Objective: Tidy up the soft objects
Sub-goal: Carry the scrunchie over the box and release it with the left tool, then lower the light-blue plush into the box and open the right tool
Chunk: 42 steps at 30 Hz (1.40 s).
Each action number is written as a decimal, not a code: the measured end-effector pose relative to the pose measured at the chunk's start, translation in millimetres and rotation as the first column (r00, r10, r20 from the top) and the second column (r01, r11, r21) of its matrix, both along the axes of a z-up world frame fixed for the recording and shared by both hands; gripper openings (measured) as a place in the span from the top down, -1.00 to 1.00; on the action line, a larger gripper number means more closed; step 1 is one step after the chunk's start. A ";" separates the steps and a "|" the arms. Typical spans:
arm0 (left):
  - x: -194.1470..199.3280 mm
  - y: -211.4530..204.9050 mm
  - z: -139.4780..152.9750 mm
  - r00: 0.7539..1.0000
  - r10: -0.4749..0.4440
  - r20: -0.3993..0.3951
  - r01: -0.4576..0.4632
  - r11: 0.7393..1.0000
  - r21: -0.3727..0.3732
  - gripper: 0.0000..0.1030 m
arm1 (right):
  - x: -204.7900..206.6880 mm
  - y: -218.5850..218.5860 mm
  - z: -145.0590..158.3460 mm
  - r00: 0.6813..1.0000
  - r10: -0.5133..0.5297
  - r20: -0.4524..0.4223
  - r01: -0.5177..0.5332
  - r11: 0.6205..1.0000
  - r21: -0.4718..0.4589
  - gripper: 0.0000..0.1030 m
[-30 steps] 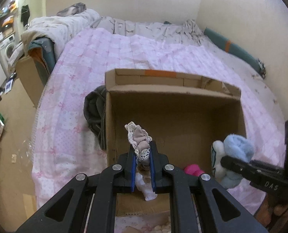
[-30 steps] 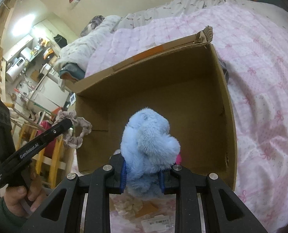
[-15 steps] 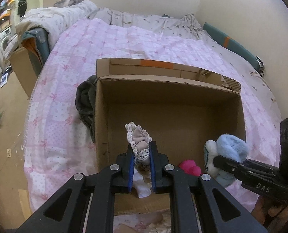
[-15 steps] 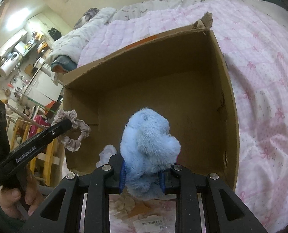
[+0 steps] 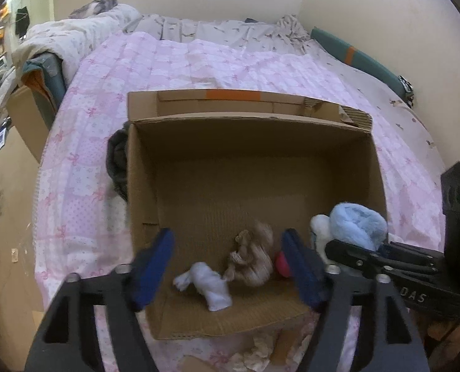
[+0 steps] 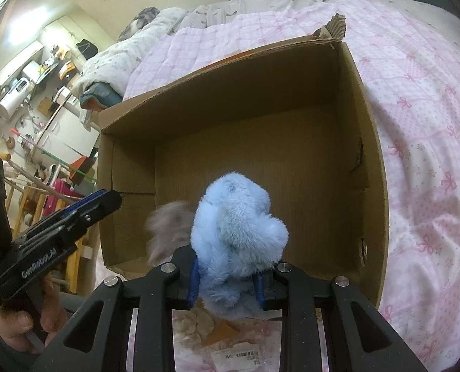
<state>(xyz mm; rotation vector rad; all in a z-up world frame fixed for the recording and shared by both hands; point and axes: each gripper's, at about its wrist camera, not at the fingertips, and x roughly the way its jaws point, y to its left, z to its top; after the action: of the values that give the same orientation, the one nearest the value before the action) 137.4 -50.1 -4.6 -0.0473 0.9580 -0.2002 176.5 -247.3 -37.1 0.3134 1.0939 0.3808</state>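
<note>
While a cardboard box point(image 5: 291, 142) is seen lying open on a pink quilt point(image 5: 155, 62), both grippers are held over its near edge, tilted down into it. The left gripper point(image 5: 230, 266) is caught with its jaws opening wide and nothing between them; a beige scrunchie point(image 5: 251, 257), blurred, is seen inside the box below the gap, apparently just dropped so that it lands with the other things. Beside the scrunchie, on the box floor, a white cloth point(image 5: 208, 285) is lying, and a pink item point(image 5: 282, 263) is half hidden behind one finger. The right gripper point(image 6: 226, 282) is clamped narrowly on a blue plush point(image 6: 236, 232), which is held upright above the near part of the box, presumably to be let go there next. Outside the box, against its left wall, a dark garment point(image 5: 116, 164) is bunched on the quilt.
</note>
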 end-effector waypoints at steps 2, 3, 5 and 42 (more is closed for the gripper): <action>-1.1 -5.9 0.1 1.000 -0.020 0.006 0.020 0.999 0.031 -0.39 | 0.3 0.5 -0.1 1.000 0.001 0.001 -0.001 1.000 -0.004 0.47; -1.2 -7.9 -0.3 1.000 -0.026 0.007 0.026 0.999 0.048 -0.39 | 0.3 0.7 -0.5 1.000 0.001 0.001 -0.001 1.000 -0.006 0.47; -1.6 -10.4 -1.2 1.000 -0.028 0.011 0.027 0.997 0.078 -0.39 | 0.5 0.2 -1.3 1.000 -0.001 -0.001 0.001 1.000 -0.007 0.46; -0.1 -2.9 -1.3 1.000 0.010 0.008 -0.011 0.996 0.086 -0.39 | 1.0 -14.4 12.6 0.994 -0.085 0.074 0.085 0.996 0.010 -0.61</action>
<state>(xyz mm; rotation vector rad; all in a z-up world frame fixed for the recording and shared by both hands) 137.3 -53.0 -5.9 0.0273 0.9579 -0.1496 177.5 -261.7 -24.5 0.3477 1.0028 0.3182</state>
